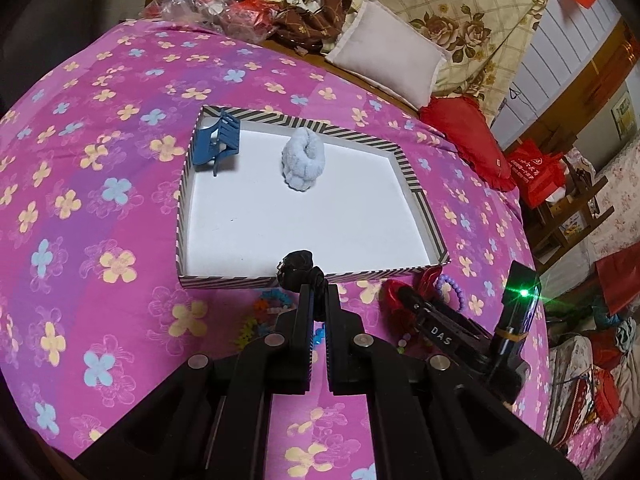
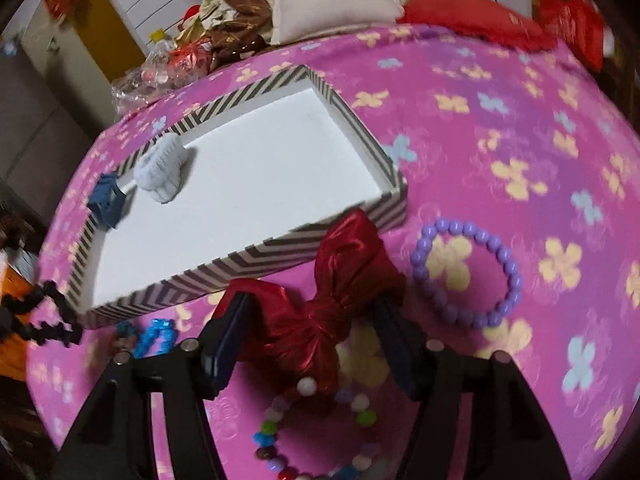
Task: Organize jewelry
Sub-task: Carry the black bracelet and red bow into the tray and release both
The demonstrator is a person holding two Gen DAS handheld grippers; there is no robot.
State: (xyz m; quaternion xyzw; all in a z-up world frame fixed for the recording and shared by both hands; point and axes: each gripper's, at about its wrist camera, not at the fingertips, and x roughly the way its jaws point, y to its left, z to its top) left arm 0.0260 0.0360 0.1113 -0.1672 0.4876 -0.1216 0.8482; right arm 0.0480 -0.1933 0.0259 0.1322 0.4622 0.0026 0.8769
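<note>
A striped box (image 1: 304, 280) with a white floor lies on the pink flowered cloth; it also shows in the right wrist view (image 2: 224, 264). Inside it are a blue hair claw (image 1: 218, 140) and a pale blue fluffy scrunchie (image 1: 302, 160). My left gripper (image 1: 318, 292) is shut on a black scrunchie (image 1: 296, 268), held over the box's near wall. My right gripper (image 2: 312, 308) is open, its fingers on either side of a red satin bow (image 2: 340, 280) that lies on the cloth by the box. The black scrunchie (image 2: 44, 316) shows at left in the right wrist view.
A purple bead bracelet (image 2: 468, 272) lies right of the bow. A multicoloured bead bracelet (image 2: 316, 432) lies below it, and blue beads (image 2: 156, 336) to its left. Pillows (image 1: 388, 52) and piled cloth lie at the back.
</note>
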